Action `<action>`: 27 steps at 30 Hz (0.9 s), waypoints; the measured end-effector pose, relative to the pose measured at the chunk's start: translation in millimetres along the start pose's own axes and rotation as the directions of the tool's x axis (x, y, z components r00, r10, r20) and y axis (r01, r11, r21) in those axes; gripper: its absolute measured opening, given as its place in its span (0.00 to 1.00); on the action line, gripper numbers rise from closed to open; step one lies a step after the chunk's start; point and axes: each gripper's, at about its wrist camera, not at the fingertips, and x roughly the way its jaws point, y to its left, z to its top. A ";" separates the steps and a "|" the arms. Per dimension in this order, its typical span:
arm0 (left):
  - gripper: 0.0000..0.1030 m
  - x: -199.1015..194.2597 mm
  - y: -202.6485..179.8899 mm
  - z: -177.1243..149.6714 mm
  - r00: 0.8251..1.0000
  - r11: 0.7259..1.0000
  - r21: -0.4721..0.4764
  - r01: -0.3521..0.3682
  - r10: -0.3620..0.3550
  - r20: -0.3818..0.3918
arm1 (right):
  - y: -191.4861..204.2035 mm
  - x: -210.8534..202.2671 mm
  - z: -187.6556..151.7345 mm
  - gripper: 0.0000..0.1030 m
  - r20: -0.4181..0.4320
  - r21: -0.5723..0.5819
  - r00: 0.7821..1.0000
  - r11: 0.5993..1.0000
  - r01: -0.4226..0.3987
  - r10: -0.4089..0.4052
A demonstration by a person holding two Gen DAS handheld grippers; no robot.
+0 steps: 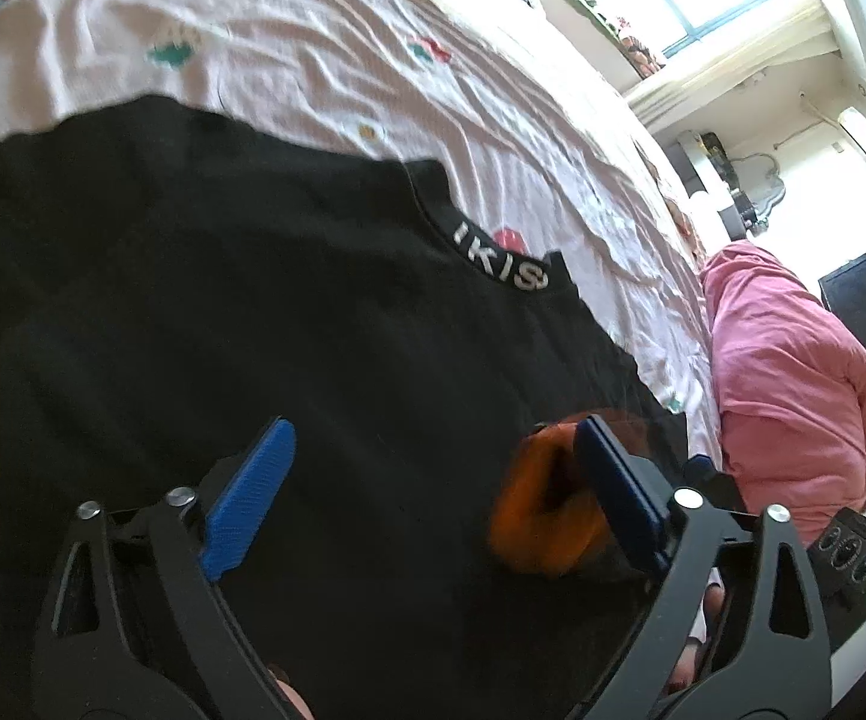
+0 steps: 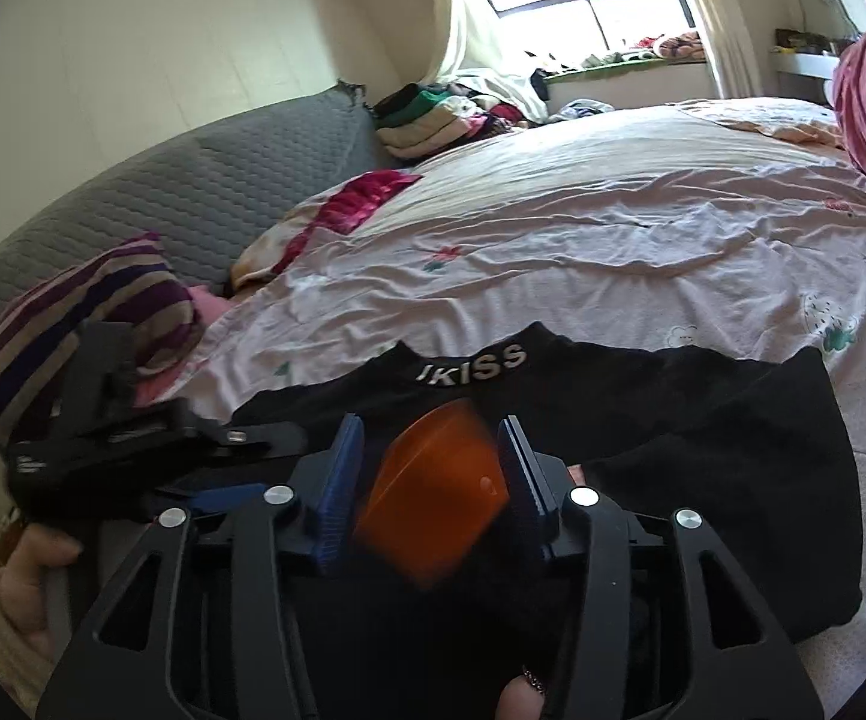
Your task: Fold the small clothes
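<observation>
A black top (image 1: 253,300) lies spread on the pale flowered bed sheet (image 1: 313,60), its lettered collar (image 1: 502,261) pointing away from me. My left gripper (image 1: 433,429) hovers over the top with its blue pads wide apart and nothing between them. A blurred orange patch (image 1: 541,498) sits by its right finger. In the right wrist view the same top (image 2: 703,420) and collar (image 2: 472,363) lie ahead. My right gripper (image 2: 431,423) stands partly open low over the cloth. The orange patch (image 2: 433,492) shows between its pads, which do not press on it.
A hand (image 2: 31,564) grips the left tool at the bed's left edge. Behind it are a striped pillow (image 2: 73,324) and a grey quilted headboard (image 2: 223,180). A pile of clothes (image 2: 433,114) sits at the far corner. Pink cloth (image 1: 793,372) hangs at the bed's side.
</observation>
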 end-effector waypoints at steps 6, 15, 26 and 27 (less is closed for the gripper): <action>0.62 17.2 -9.5 -11.2 0.998 1.000 0.020 0.020 -0.019 -0.062 | -23.7 -14.2 -3.0 0.50 -0.003 0.073 0.998 0.996 0.056 -0.056; 0.30 52.2 -42.1 -23.1 0.994 0.993 0.111 -0.038 0.049 -0.096 | -63.1 -37.6 0.3 0.50 0.036 0.154 0.981 0.971 0.184 -0.192; 0.06 9.5 -77.1 -10.3 0.997 0.966 0.251 -0.061 0.049 0.057 | -120.0 -78.3 6.3 0.52 0.083 0.342 0.954 0.907 0.246 -0.290; 0.06 -0.7 -78.0 -7.0 0.996 0.966 0.252 -0.058 0.040 0.078 | -122.1 -79.9 6.4 0.52 0.085 0.347 0.952 0.904 0.248 -0.294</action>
